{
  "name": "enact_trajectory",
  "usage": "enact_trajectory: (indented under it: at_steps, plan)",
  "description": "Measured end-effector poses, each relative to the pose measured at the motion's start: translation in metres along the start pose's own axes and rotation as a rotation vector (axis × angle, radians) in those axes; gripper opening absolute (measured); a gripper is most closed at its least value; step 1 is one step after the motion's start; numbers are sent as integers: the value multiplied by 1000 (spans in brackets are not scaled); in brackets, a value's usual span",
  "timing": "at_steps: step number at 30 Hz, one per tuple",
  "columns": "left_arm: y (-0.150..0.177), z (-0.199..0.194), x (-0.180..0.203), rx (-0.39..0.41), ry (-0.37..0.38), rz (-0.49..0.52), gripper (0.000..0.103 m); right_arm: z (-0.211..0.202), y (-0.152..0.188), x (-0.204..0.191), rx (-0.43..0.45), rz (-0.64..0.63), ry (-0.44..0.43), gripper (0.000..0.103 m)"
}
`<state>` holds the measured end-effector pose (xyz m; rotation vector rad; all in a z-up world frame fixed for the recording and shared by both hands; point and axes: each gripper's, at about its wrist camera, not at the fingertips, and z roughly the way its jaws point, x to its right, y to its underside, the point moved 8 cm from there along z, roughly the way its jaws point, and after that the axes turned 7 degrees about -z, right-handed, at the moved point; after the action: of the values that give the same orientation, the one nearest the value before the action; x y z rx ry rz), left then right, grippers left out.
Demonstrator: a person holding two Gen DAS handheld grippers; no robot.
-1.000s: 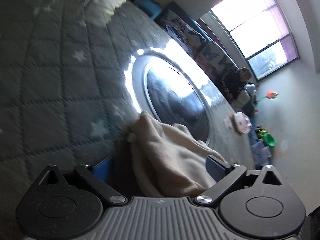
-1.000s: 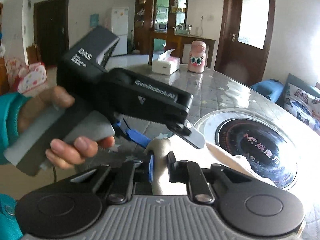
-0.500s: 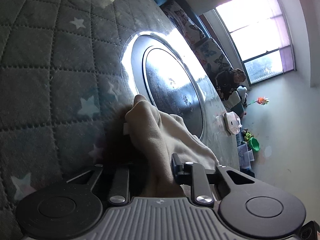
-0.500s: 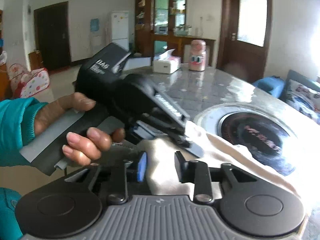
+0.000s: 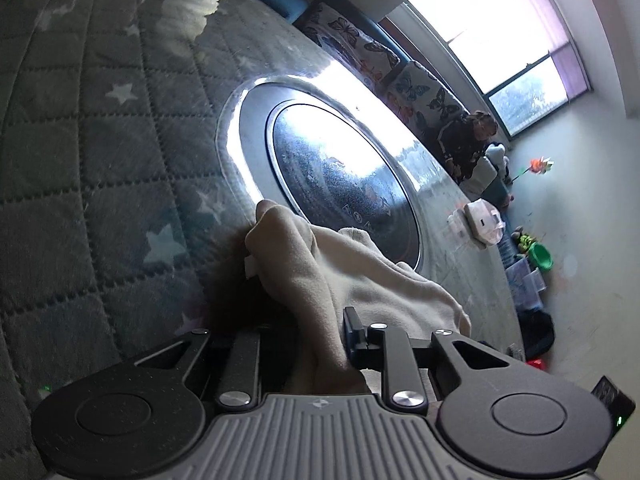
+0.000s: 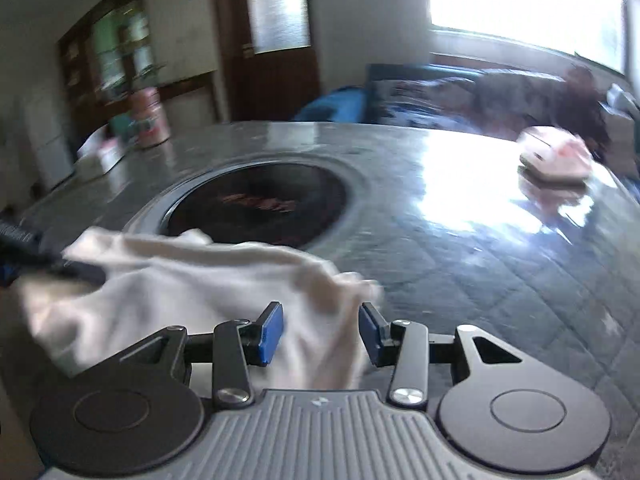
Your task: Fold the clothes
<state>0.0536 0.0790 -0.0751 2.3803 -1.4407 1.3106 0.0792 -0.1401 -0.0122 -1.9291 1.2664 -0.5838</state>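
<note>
The cream garment [image 5: 328, 264] is a soft, fleecy cloth, bunched into rounded folds; it lies on the table just ahead of both pairs of fingers, and its far edge reaches the rim of the round inset plate [image 5: 344, 184]. In the left wrist view a thick fold of it runs back between the fingers of the left gripper [image 5: 316, 340]; the jaws are clenched on this fold, and the black right finger [image 5: 354, 336] presses against the cloth, while the left one is in shadow. A small white label [image 5: 250, 266] sticks out at the left side of the cloth, ahead of the fingers.

In the right wrist view, which is blurred, the same garment [image 6: 192, 280] spreads to the left and ahead of the right gripper [image 6: 320, 334]; its jaws have just been opening, and the blue pads [image 6: 270, 334] now stand apart, released, with a hanging part of the cloth between them but not pressed. Far to the left of these fingers, dark parts of the other gripper [image 6: 24, 248] touch the cloth.

Beyond the cloth the plate is a glossy black disc in a metal ring; around it the quilted table cover [image 5: 100, 160] is grey, stitched in diamonds, with pale stars, under a shiny clear sheet. Farther right of the fingers a pink and white tissue box [image 6: 556, 156] lies on the table; a sofa with butterfly cushions [image 5: 400, 80] stands behind.
</note>
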Motion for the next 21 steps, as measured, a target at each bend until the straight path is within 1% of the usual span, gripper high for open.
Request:
enact_trajectory:
  at_steps: [4,7,9,11,13,17,21]
  plan:
    - [-1,1,3,8,-24,43,24,12,4,18,-1,85,1,42]
    - [-1,3,5,14,-37,72,24,19,8,20,0,135,-29,39]
    - [-1,2,8,18,-41,99,24,15,9,16,6,133,-40,17]
    - [-1,1,13,22,-43,128,23,13,7,10,19,117,-43,12]
    - [-3,0,21,26,-39,158,21,9,5,5,35,100,-46,11]
    - [-9,0,49,32,-12,234,19,-15,-8,9,103,81,-26,10]
    - [-10,11,89,25,32,317,18,-45,-22,27,162,61,47,10]
